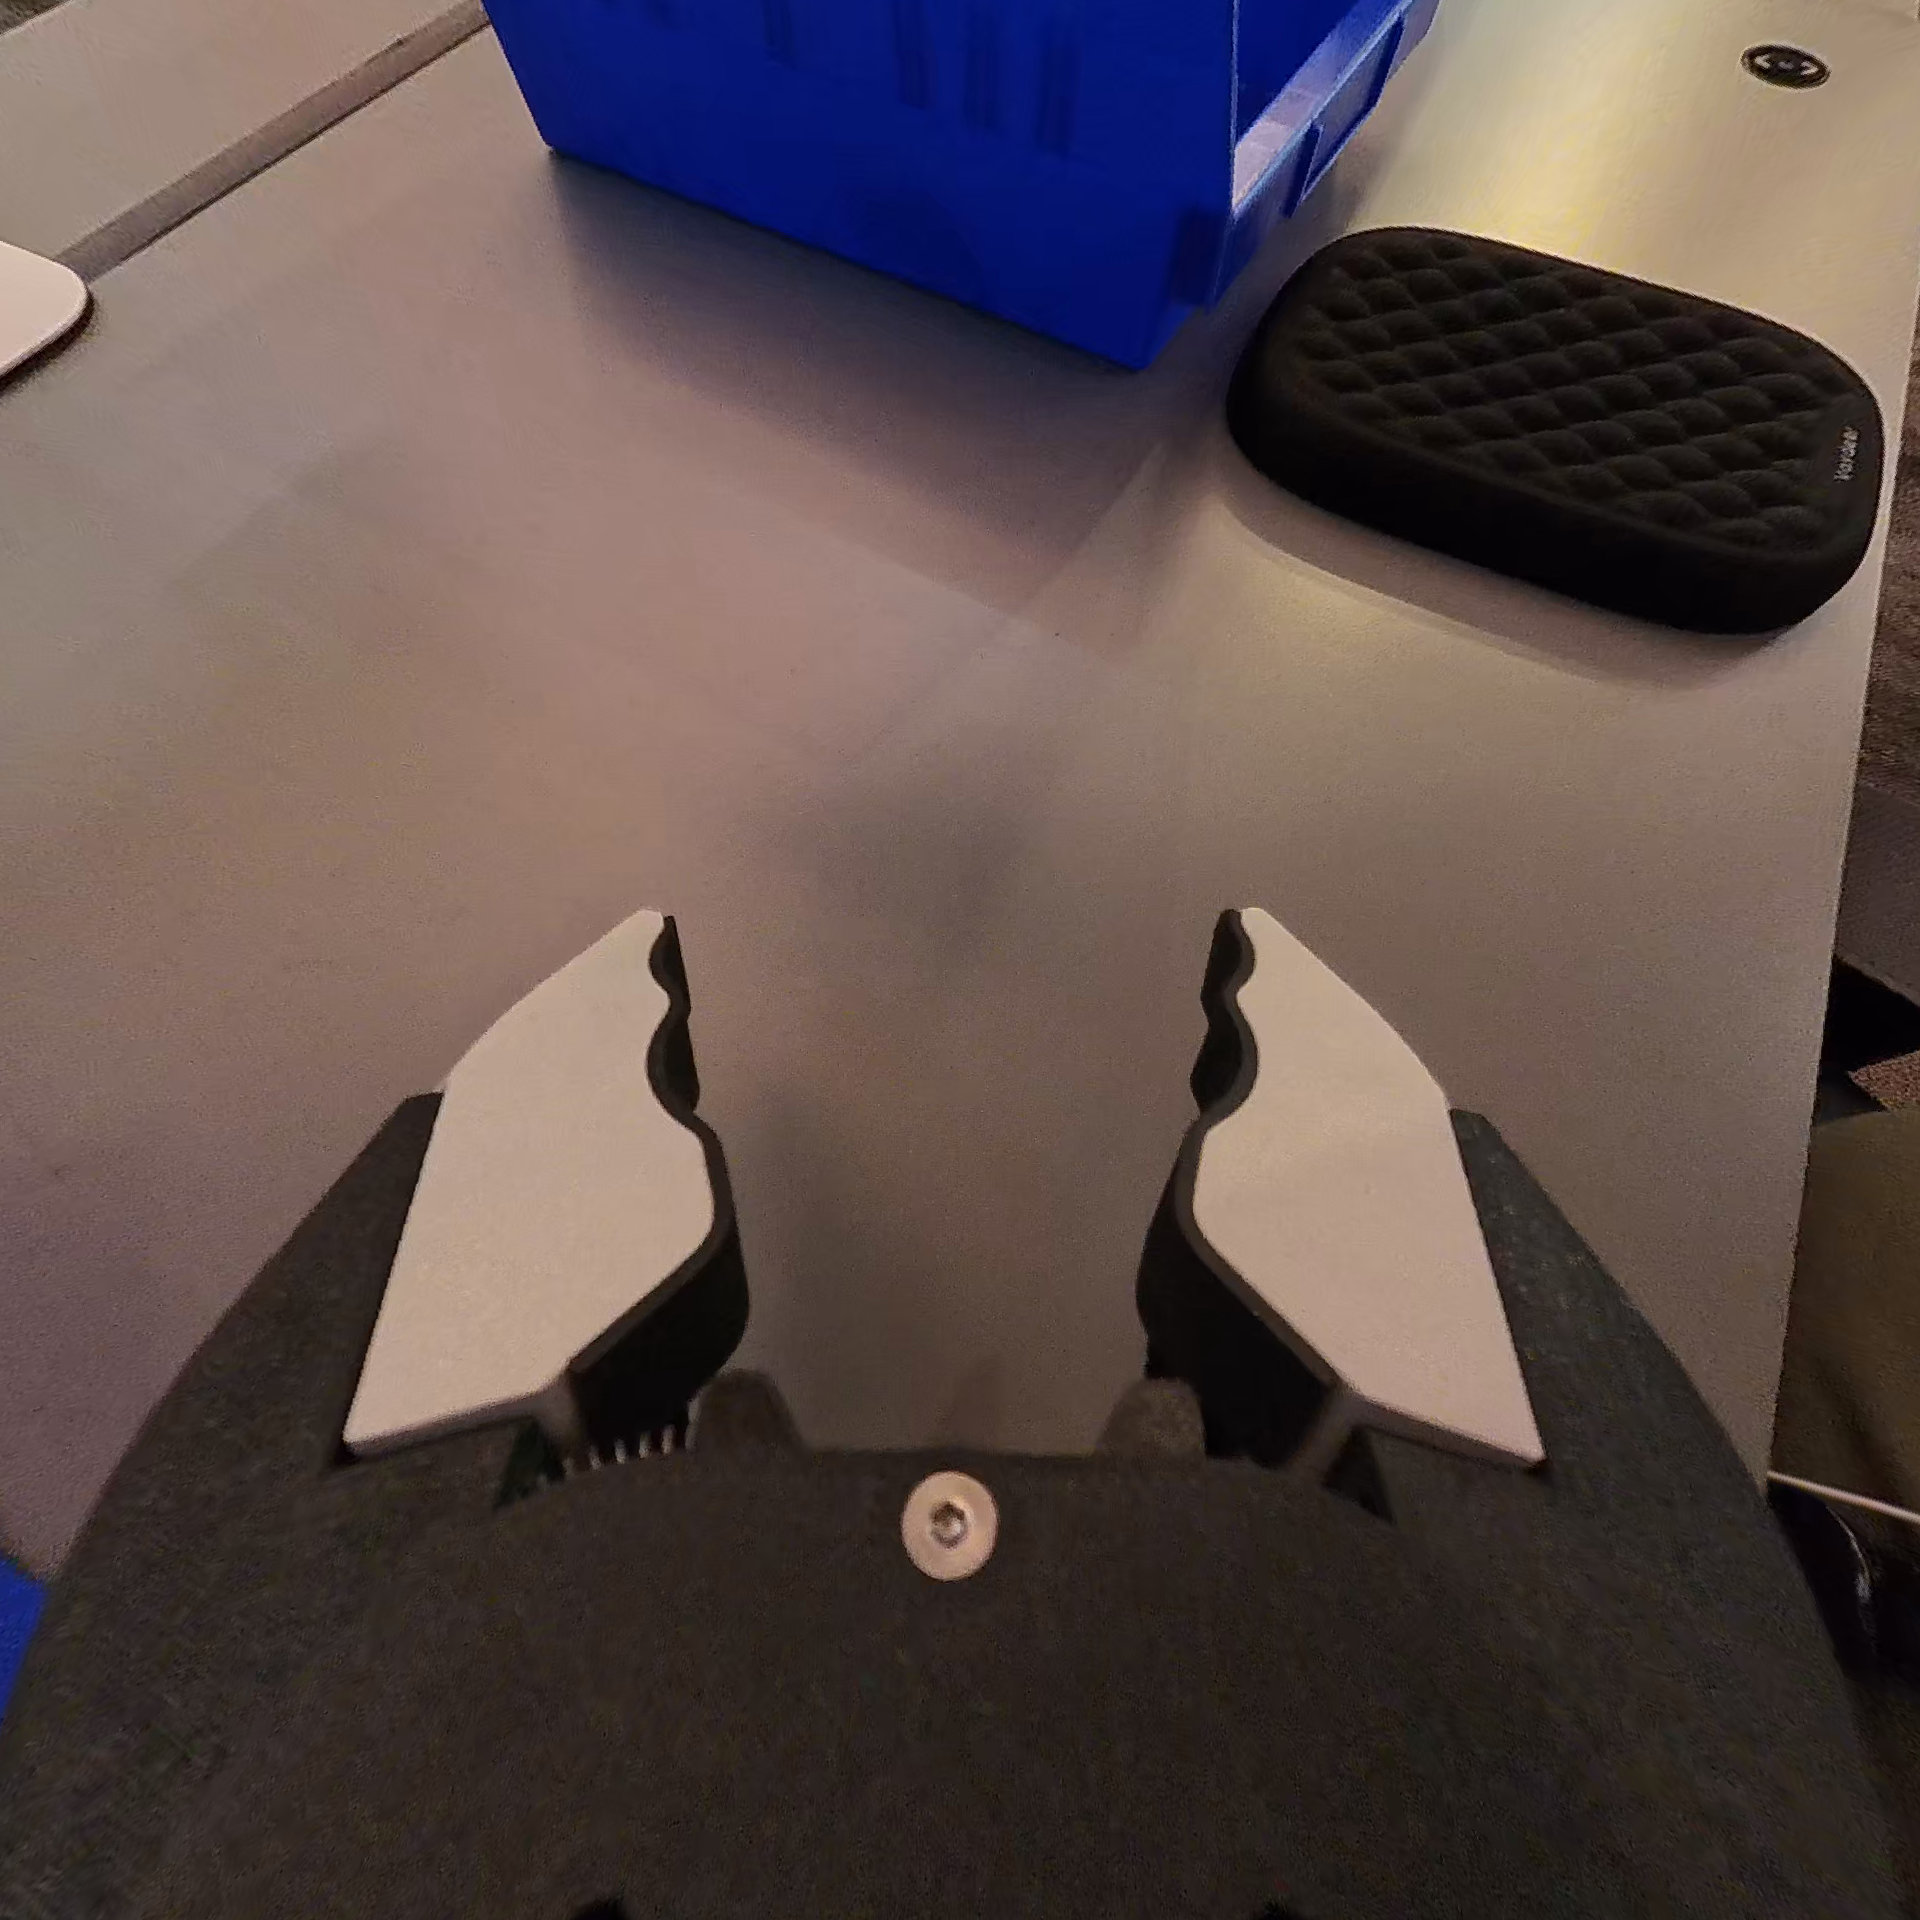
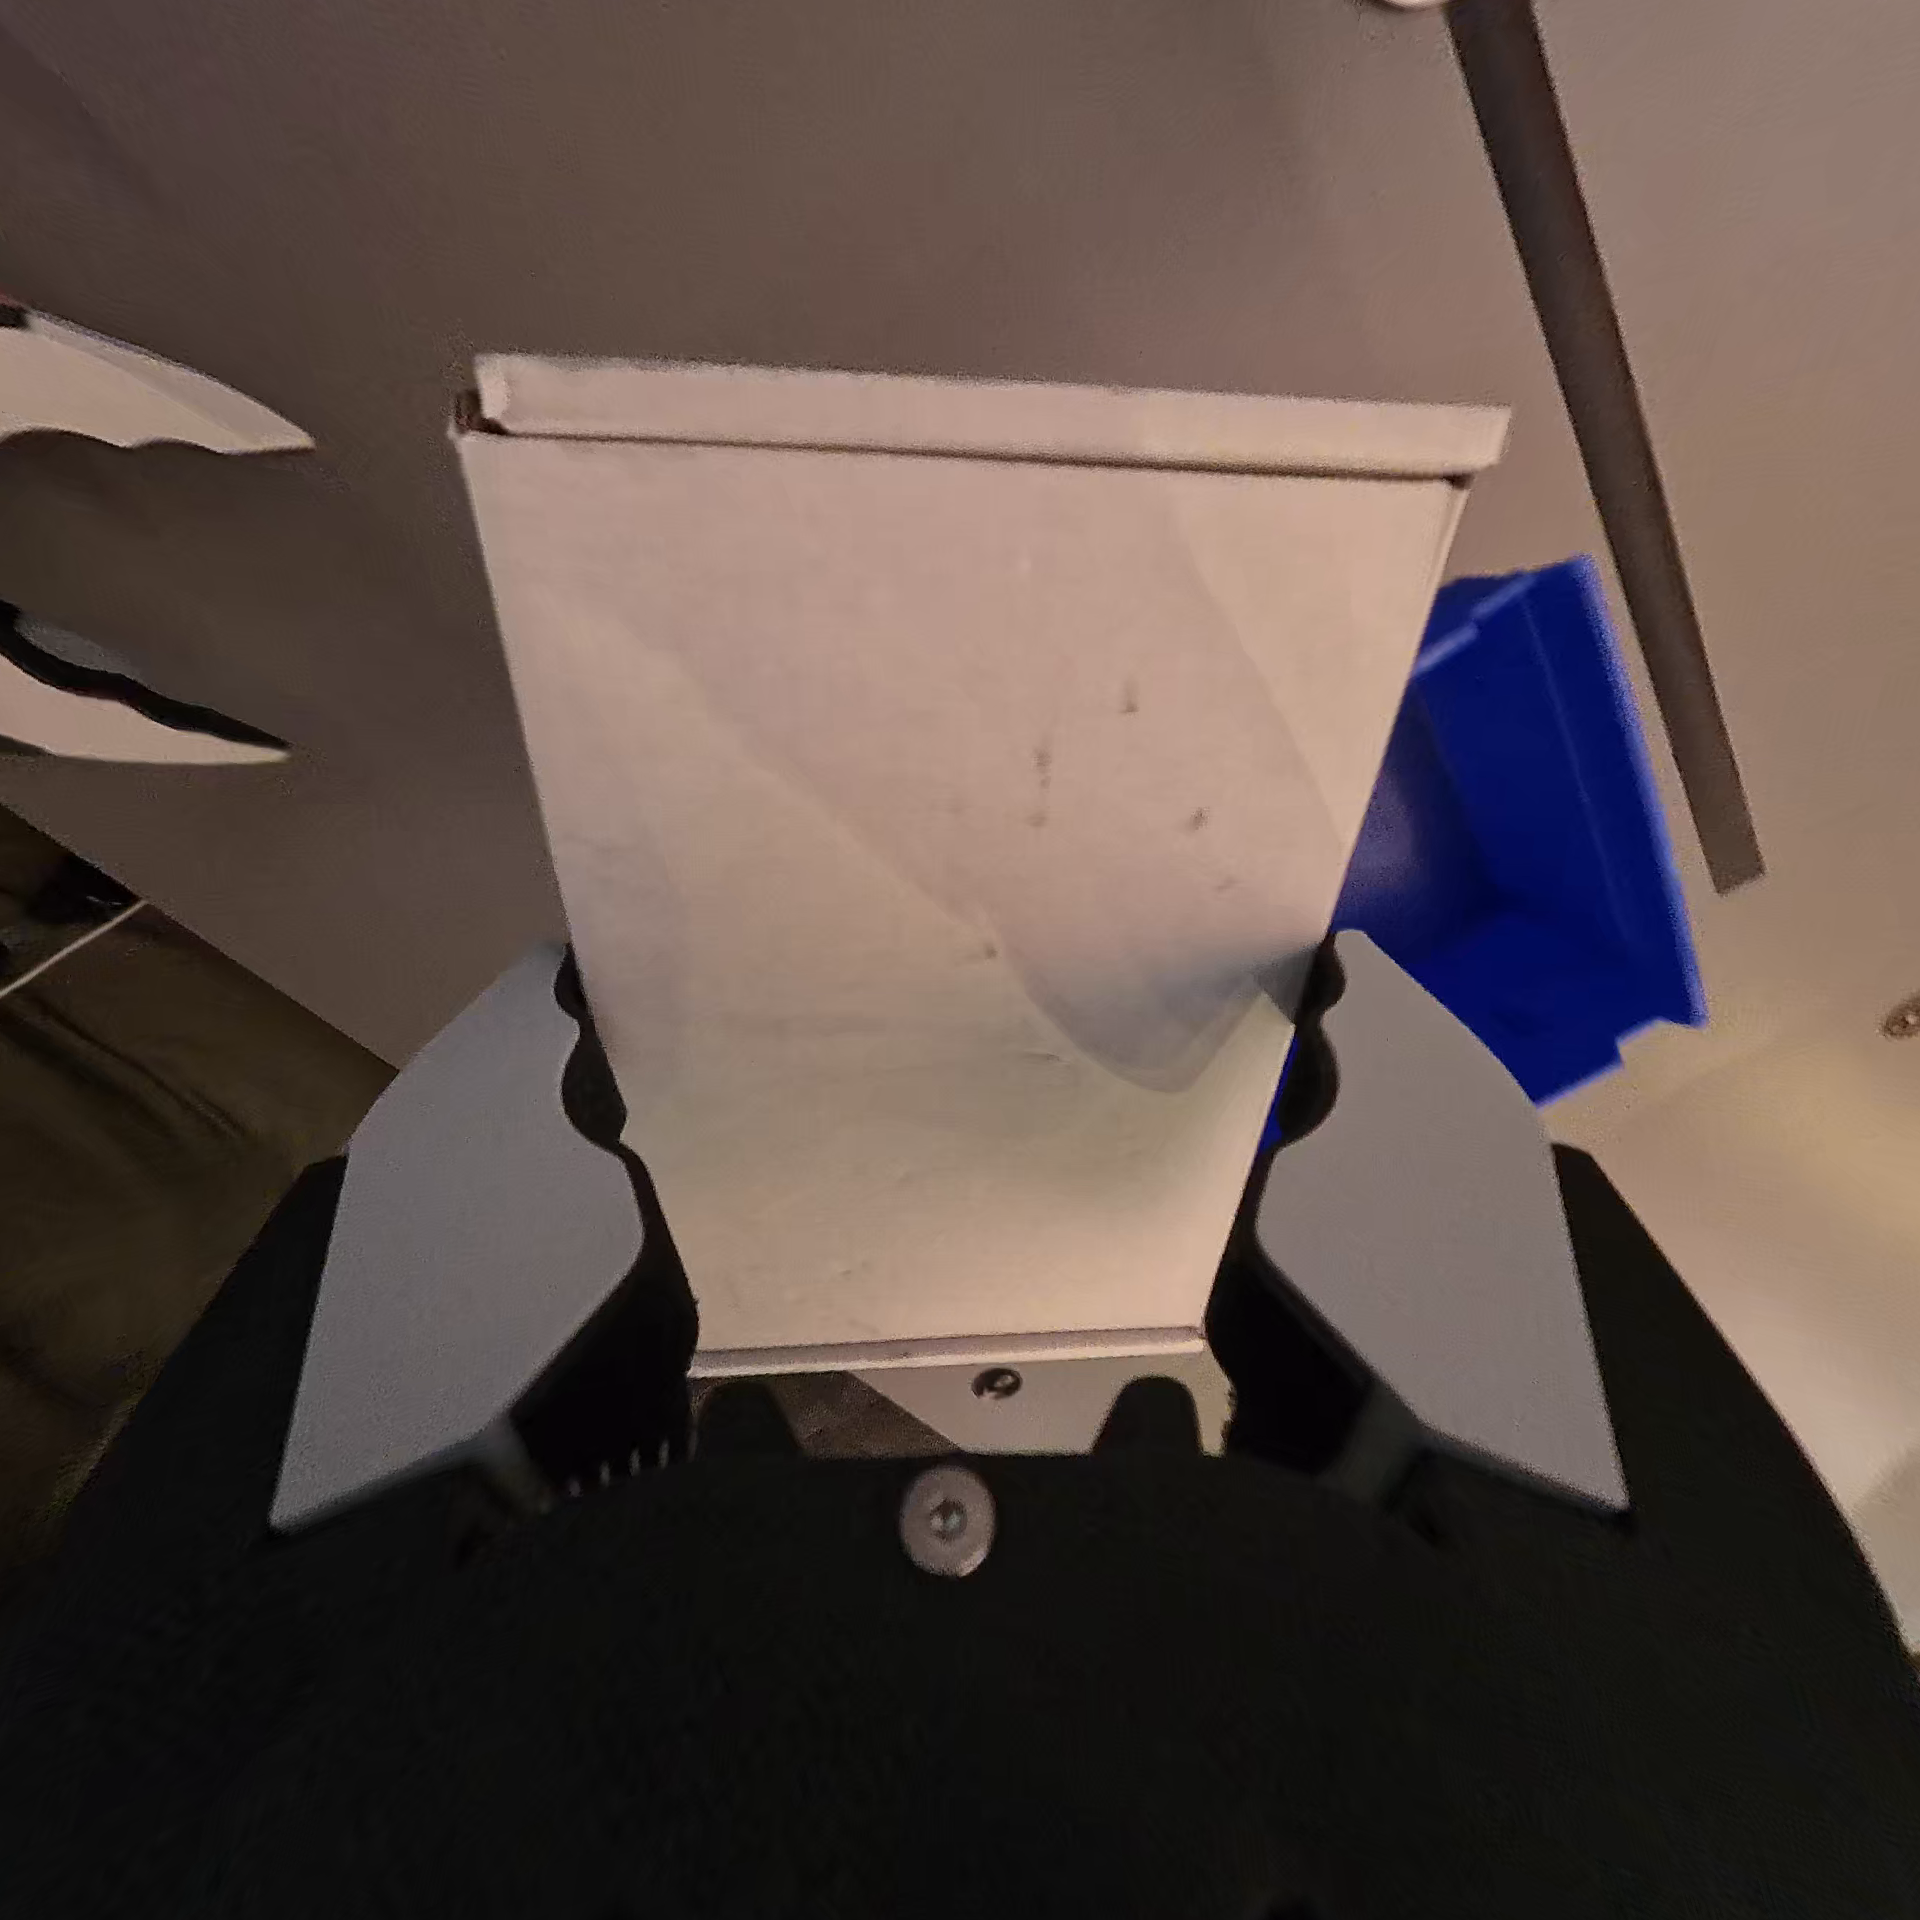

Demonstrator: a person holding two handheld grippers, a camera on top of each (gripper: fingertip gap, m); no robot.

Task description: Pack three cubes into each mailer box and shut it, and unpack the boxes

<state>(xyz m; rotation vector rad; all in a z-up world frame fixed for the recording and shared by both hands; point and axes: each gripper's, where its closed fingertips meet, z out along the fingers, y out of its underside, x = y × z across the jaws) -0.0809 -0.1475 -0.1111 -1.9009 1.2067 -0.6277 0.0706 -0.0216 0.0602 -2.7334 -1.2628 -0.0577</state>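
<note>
Box (image 2: 966,831) is sitting clamped in your right hand-held gripper (image 2: 951,1049), long axis pointing straight ahead; your left hand-held gripper (image 1: 951,997) is hanging spread over the tabletop (image 1: 520,623), empty, off to its left.

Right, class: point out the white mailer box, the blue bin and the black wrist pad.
white mailer box (image 2: 956,831): right wrist view, middle of its flat top face.
blue bin (image 1: 883,177): left wrist view, its near side wall.
black wrist pad (image 1: 1558,426): left wrist view, centre of its quilted top.
</note>
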